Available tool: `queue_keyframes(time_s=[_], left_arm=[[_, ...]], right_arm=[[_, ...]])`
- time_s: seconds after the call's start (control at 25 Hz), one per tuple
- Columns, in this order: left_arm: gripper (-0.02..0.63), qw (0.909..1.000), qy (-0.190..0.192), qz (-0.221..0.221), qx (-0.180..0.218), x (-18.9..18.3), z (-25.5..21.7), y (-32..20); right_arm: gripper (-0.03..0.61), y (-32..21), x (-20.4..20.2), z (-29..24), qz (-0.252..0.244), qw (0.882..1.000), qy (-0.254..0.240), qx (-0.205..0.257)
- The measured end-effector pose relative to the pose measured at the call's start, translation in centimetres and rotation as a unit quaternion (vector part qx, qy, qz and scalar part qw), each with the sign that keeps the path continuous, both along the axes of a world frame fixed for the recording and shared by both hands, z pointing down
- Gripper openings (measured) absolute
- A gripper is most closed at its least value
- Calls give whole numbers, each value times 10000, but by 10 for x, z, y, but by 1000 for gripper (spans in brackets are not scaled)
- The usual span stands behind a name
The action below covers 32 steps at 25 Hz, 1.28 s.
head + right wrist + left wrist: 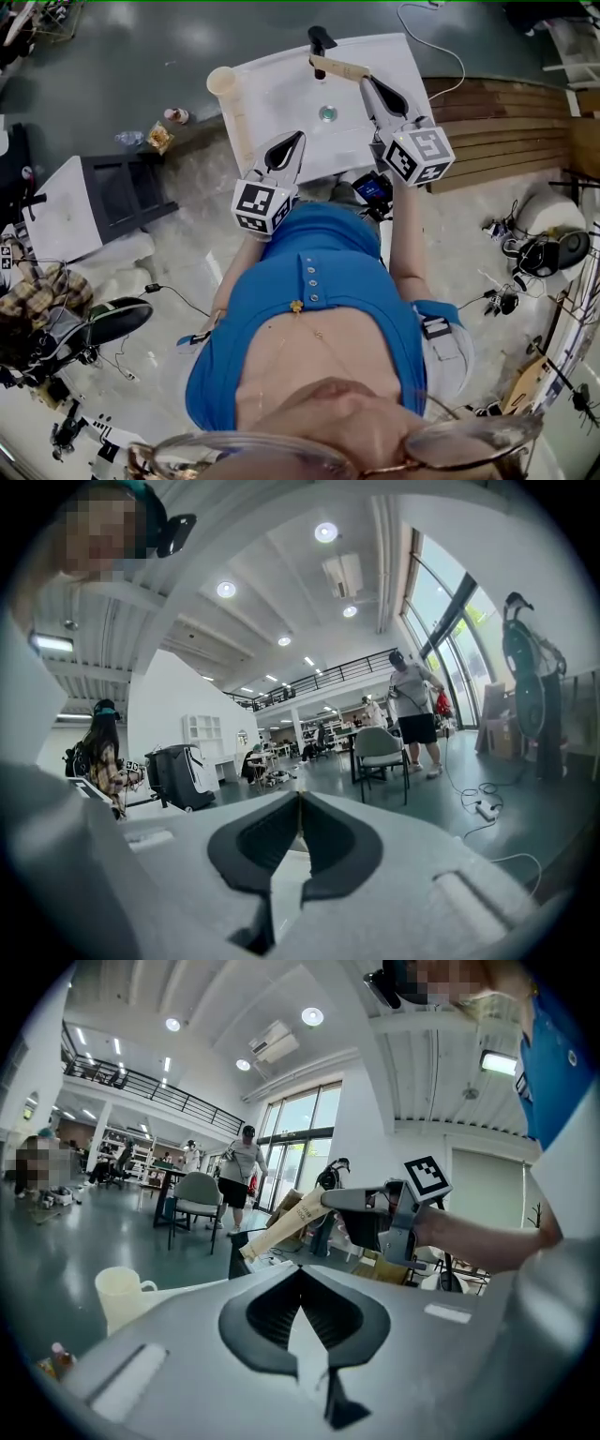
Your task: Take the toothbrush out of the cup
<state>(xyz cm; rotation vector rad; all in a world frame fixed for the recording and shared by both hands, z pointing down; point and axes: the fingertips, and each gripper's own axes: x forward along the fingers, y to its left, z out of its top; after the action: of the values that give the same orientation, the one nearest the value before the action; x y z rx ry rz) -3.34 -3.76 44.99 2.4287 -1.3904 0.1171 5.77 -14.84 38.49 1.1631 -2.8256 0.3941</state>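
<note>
A cream cup (221, 81) stands at the far left corner of the white table (272, 98); the left gripper view also shows the cup (120, 1296), with nothing sticking out of it. The toothbrush (339, 67) is a long beige stick, held level above the table's far edge. My right gripper (367, 82) is shut on its right end, which the left gripper view shows clearly: toothbrush (281, 1227), right gripper (330, 1200). In its own view the right gripper (299, 796) hides the toothbrush. My left gripper (298, 139) (300, 1269) is shut and empty over the table's near edge.
A black post (321, 45) stands at the table's far edge and a small round disc (326, 113) lies mid-table. Wooden planks (506, 122) lie to the right, a grey stool (122, 192) and small bottles (155, 136) on the floor to the left. A person (244, 1171) walks far off.
</note>
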Motion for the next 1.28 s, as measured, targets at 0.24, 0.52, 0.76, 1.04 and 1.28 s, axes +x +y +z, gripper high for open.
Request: queue_keyframes(time_s=[0.24, 0.52, 0.76, 1.04, 1.28], left_arm=[[2, 9999, -52, 132, 10, 47, -3, -16], [2, 9996, -106, 244, -17, 82, 0, -40], [2, 9996, -131, 255, -34, 110, 2, -55], [2, 9998, -131, 161, -46, 137, 2, -69], [2, 9999, -110, 54, -100, 156, 5, -77]], right_arm=[[8, -13, 57, 3, 245, 9996, -137, -64], [8, -40, 116, 20, 713, 9974, 68, -76], [8, -58, 151, 32, 843, 9962, 187, -136], [8, -74, 184, 46, 868, 9951, 435, -200], [8, -91, 206, 69, 886, 9924, 816, -253]])
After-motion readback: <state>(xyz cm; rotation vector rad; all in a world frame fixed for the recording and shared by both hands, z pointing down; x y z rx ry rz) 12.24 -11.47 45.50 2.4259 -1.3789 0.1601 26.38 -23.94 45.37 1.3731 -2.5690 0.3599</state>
